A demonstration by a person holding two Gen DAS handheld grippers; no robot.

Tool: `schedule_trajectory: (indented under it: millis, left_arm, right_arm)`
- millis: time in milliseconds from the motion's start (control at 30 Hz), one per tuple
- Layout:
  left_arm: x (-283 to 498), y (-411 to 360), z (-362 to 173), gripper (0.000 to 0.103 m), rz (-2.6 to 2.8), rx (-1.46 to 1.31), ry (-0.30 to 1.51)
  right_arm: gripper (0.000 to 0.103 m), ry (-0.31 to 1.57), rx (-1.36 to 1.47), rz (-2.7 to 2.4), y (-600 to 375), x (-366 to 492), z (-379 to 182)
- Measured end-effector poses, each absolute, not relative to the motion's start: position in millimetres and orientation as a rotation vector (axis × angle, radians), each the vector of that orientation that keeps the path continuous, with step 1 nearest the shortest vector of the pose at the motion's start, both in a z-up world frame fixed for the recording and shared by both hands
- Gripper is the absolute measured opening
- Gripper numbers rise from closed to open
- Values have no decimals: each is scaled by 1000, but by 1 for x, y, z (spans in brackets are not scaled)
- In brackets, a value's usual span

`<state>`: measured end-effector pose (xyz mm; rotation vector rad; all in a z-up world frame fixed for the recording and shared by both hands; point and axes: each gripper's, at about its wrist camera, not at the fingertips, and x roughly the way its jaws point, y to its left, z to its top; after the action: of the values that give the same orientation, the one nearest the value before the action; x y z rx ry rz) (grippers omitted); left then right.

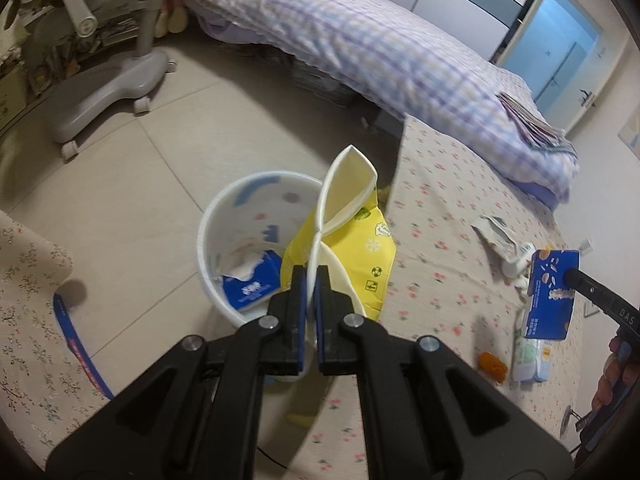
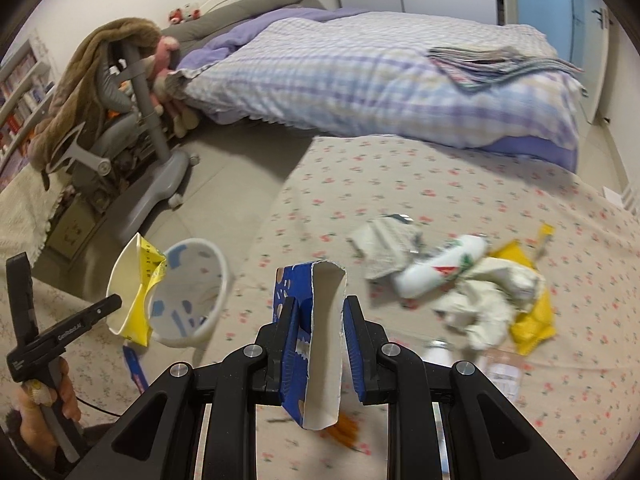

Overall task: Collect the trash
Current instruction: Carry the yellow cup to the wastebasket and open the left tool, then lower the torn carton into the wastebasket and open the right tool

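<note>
We look down on a worktop draped in a beige cloth point(image 2: 460, 184) printed with small pink flowers, soft and slightly wrinkled. Beyond its far edge lies a floor of large pale grey tiles point(image 1: 168, 160), and past that a bed under a lilac-and-white checked quilt point(image 2: 360, 80), puffy and rumpled, with a folded stack of striped cloths point(image 2: 500, 62) on top. To the far left stands a grey plastic chair on castors point(image 1: 104, 92) with a brown fleece thrown over its back. Pale wardrobe doors and a blue door close the far wall.

On the floor just off the worktop's edge stands a round white plastic bin with blue and pink marks point(image 1: 240, 216); a torn blue carton point(image 1: 252, 284) lies inside it.

Our left claw point(image 1: 311, 284) is pressed together, pinching a flattened yellow-and-white glossy paper bag point(image 1: 360, 248), its white lining splayed open above the pads; the bag hangs over the near right rim of the bin.

Our right claw point(image 2: 318, 320) is nearly closed, pinching a crushed blue cardboard carton with a white inside point(image 2: 316, 320), held upright above the worktop.

At the right of the worktop lies more trash: a crumpled grey paper wrapper point(image 2: 384, 248), a white plastic bottle with a printed label point(image 2: 440, 264), wadded white tissue point(image 2: 488, 300) and a yellow bag point(image 2: 536, 316) beneath it. Small orange scraps point(image 2: 348, 432) lie near us, blurred.
</note>
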<state>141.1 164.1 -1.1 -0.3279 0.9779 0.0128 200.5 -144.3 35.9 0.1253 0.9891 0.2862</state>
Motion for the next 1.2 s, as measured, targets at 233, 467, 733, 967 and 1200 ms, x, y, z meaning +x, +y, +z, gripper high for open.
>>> schedule_trajectory:
  millis: [233, 467, 733, 967, 1200]
  left_arm:
    - [143, 183, -5, 16, 50, -295, 967]
    - [138, 203, -8, 80, 135, -235, 985]
    - [134, 217, -14, 87, 199, -175, 1007]
    - [130, 223, -14, 89, 214, -135, 1002]
    - [130, 223, -15, 90, 223, -118, 1010]
  right_arm:
    - [23, 992, 135, 346, -103, 211, 28]
    - [23, 989, 124, 397, -64, 220, 21]
    - [23, 986, 140, 451, -20, 234, 6]
    - [24, 1003, 164, 478, 7, 248, -10]
    - [57, 970, 170, 519, 10, 248, -14]
